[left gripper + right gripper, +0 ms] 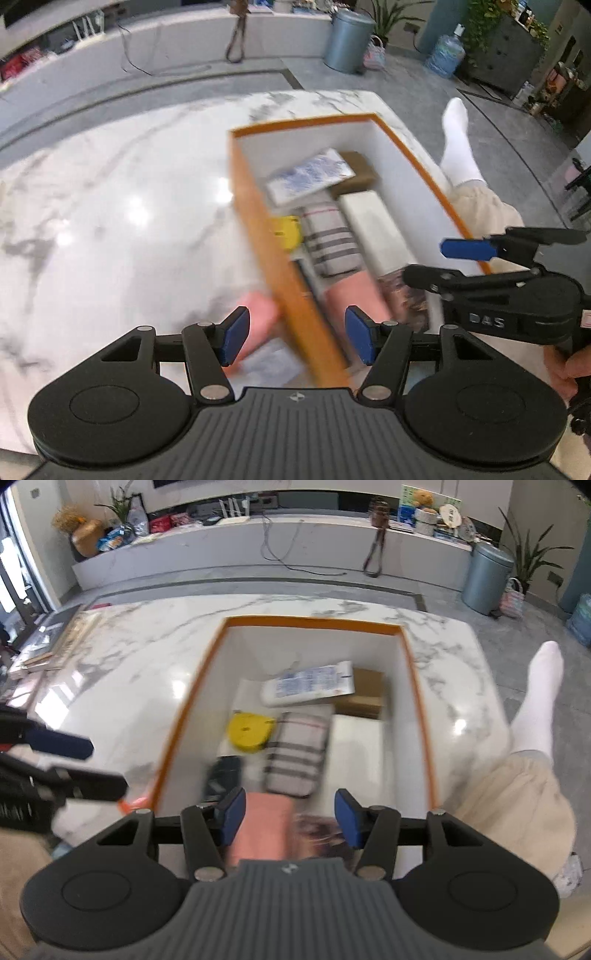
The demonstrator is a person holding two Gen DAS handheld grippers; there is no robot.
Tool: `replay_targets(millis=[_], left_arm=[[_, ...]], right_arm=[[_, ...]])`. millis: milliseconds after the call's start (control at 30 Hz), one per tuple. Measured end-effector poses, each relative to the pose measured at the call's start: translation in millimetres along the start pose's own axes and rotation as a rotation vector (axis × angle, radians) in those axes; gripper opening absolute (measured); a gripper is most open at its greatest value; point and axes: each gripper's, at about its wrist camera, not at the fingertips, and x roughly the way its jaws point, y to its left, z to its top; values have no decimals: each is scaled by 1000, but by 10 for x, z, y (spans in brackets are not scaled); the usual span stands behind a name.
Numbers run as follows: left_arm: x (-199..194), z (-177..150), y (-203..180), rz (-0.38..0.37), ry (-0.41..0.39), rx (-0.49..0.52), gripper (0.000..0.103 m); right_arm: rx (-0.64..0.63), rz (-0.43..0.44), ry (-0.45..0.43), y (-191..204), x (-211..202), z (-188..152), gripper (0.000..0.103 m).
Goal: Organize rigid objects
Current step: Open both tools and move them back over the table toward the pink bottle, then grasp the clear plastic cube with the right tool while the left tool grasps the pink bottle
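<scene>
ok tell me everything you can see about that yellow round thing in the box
The yellow round thing is a flat disc, apparently hard plastic, with a small tab or strap at its right edge; it may be a tape measure, though blur hides detail. It lies flat on the floor of the orange-rimmed box, near the left wall, beside the striped grey case and below the white blue-printed tube. Neither gripper touches it.

One orange-rimmed box (314, 621) holds one yellow disc (248, 734), one striped case (299, 753), one white tube (306, 685), one brown carton (365, 692) (others blurred, uncounted).
</scene>
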Motion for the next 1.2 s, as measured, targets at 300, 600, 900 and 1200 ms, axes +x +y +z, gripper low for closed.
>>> replay_targets(millis=[300, 600, 900, 1200], left_arm=[[-368, -328, 593, 64, -19, -17, 66], [-453, -569, 885, 83, -16, 88, 60], [-468, -642, 1097, 100, -28, 147, 60], [-262, -735, 1119, 57, -7, 207, 60]], right_arm=[[-126, 128, -11, 743, -54, -47, 52], [-404, 134, 93, 1486, 200, -10, 47], [-834, 82, 241, 1904, 545, -141, 48], [-1102, 110, 396, 1938, 819, -243, 63]])
